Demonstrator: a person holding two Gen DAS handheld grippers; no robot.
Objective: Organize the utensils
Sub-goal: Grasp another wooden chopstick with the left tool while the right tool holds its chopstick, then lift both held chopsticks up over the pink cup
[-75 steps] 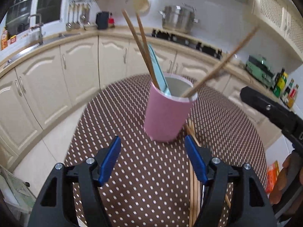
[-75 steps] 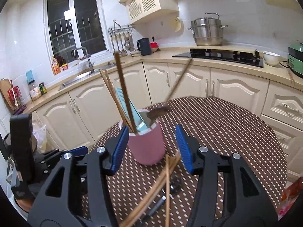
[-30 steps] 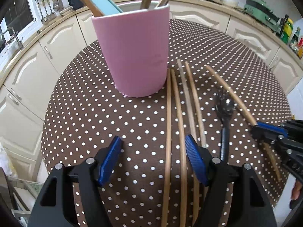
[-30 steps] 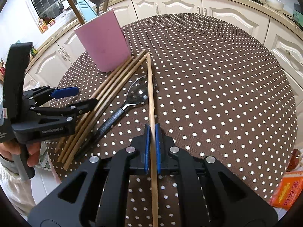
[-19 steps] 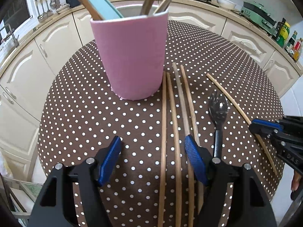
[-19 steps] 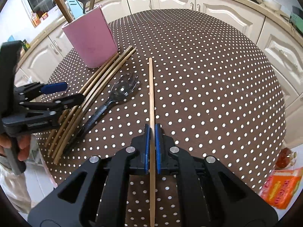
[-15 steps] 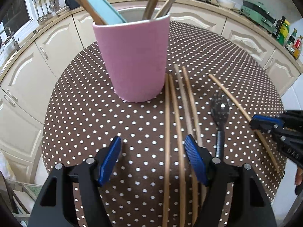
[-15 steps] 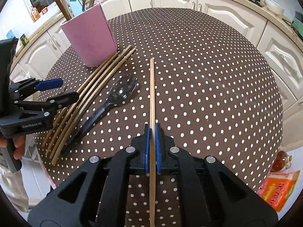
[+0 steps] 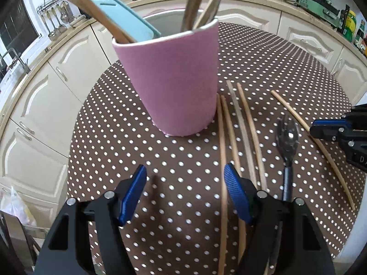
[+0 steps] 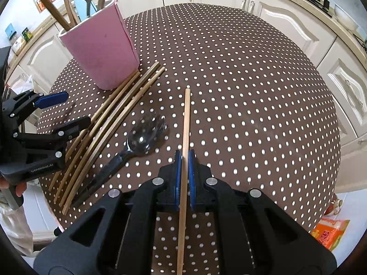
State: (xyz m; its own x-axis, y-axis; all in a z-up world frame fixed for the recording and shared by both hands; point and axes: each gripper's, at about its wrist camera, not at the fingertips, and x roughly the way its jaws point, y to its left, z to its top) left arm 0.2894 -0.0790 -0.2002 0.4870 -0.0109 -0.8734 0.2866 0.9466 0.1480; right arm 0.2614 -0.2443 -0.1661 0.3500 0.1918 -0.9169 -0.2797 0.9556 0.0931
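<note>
Clamping a single wooden chopstick [image 10: 186,123] between closed blue pads, right gripper [image 10: 184,178] at lower centre of the right wrist view; long axis nearly vertical in the frame, far tip pointing toward upper centre, near end running down past the bottom edge. Left of it, lying on the dotted tablecloth [image 10: 252,91]: black-handled spoon [image 10: 140,137], bowl toward upper right, handle toward lower left. Further left, a bundle of four chopsticks [image 10: 110,123] slanting from lower left to upper right, far tips just beside the pink cup [image 10: 101,45]. Hovering at the left edge, left gripper [image 9: 185,192], jaws wide apart, gripping nothing. Standing upright in the upper left, cup holding more utensils.
</note>
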